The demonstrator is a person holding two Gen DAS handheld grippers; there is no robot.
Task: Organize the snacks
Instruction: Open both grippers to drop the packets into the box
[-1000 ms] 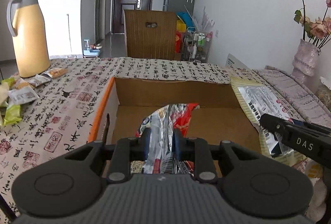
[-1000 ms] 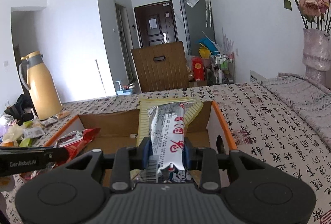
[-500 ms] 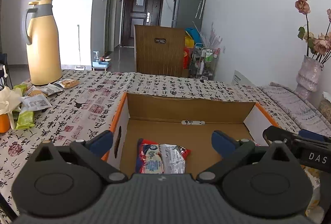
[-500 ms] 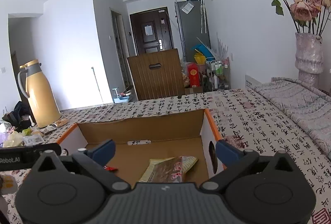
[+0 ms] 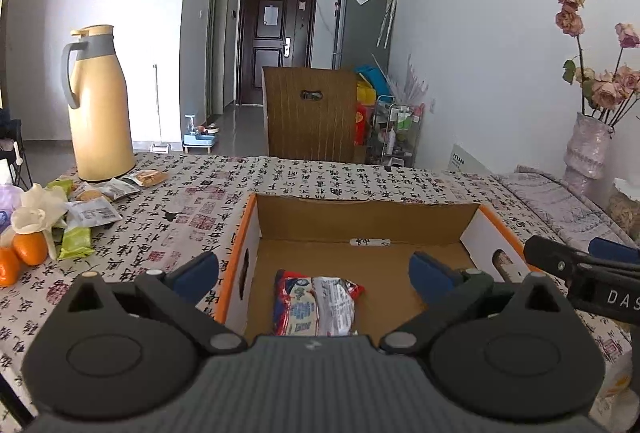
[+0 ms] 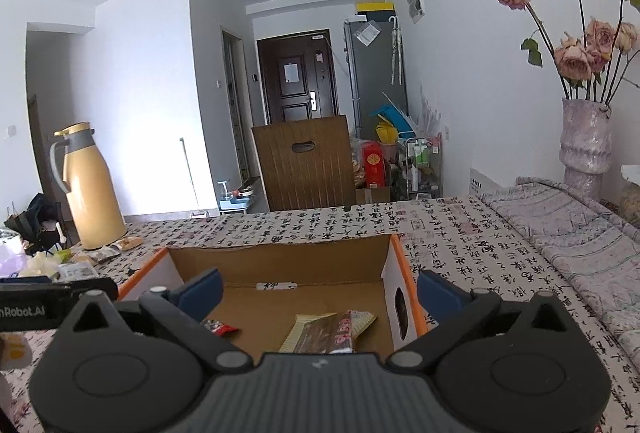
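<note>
Hovering above the cardboard box, you are holding both the left gripper and right gripper spread wide, grasping nothing; a red snack packet and a yellow snack packet are lying inside the box.

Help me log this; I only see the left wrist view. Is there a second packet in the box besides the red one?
Observer: Yes, a yellow packet lies on the floor of the box, near its right wall.
Operator: Is the right gripper holding anything?
Observer: No, the right gripper is open and empty above the box.
Operator: Do the packets touch?
Observer: No, bare cardboard shows between it and the red packet.
</note>
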